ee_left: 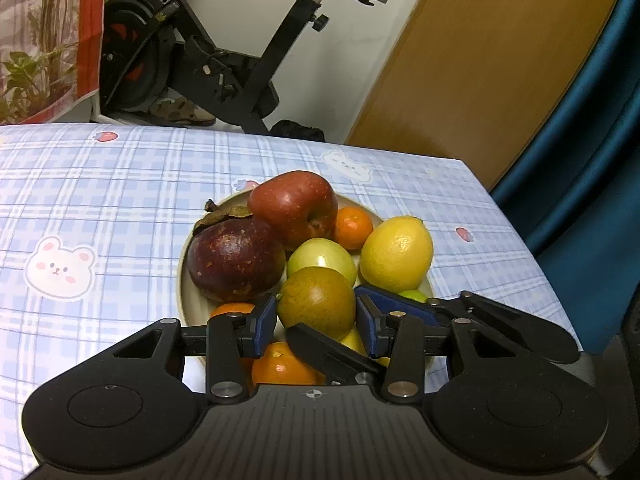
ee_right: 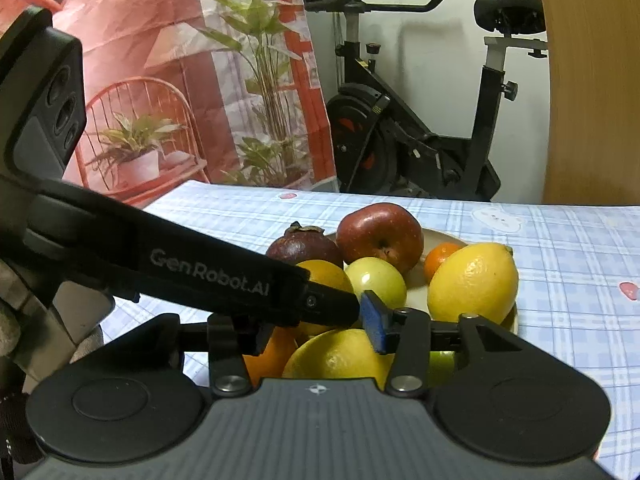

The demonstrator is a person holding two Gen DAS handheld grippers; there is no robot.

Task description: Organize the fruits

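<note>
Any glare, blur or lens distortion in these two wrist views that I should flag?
Left wrist view: fisheye bends the table edge; small highlights on the green apple and red apple; fruit sharp, door slightly soft. Right wrist view: warm indoor light, a highlight on the lemon; the left gripper's arm crosses the foreground and blocks part of the plate.

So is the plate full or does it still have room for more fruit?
Full. The plate is heaped: apples, oranges, a lemon and a mangosteen crowd it rim to rim, some stacked on others.

plate (ee_right: 452, 240) heaped with fruit — lemon (ee_right: 472, 282) (biggest) nearest right.
</note>
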